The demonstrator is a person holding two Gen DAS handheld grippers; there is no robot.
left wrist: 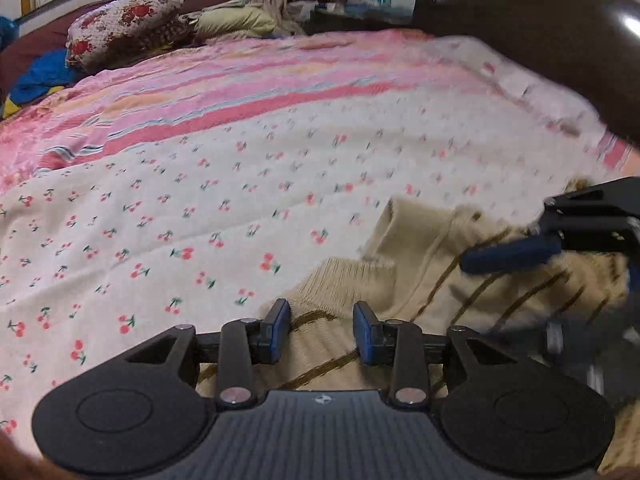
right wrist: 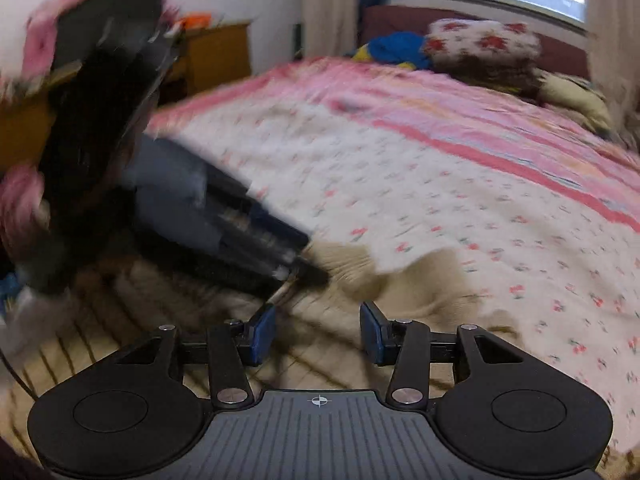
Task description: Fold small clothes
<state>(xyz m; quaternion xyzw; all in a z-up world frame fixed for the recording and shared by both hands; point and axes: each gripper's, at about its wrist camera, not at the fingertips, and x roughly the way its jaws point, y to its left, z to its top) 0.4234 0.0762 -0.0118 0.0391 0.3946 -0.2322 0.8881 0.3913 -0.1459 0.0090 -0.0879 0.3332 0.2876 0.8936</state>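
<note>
A cream knitted sweater with thin brown stripes (left wrist: pixel 420 248) lies on the bed, its ribbed hem toward the cherry-print cover. My left gripper (left wrist: pixel 322 320) hovers low over its striped part, jaws apart, the cloth lying under the gap and not pinched. One of my right gripper's blue fingers (left wrist: pixel 508 254) reaches in from the right over the fuzzy part. In the right wrist view my right gripper (right wrist: pixel 318 330) is open above the sweater (right wrist: pixel 436 284), nothing between its pads. The blurred left gripper (right wrist: pixel 308 270) points at the ribbed edge.
The white cherry-print cover (left wrist: pixel 180 220) spreads across the bed over a pink striped sheet (left wrist: pixel 240 92). A floral pillow (left wrist: pixel 128 20) and blue cloth (left wrist: pixel 36 80) lie at the far end. A dark rounded board (left wrist: pixel 540 40) rises at the right. A wooden cabinet (right wrist: pixel 216 56) stands beside the bed.
</note>
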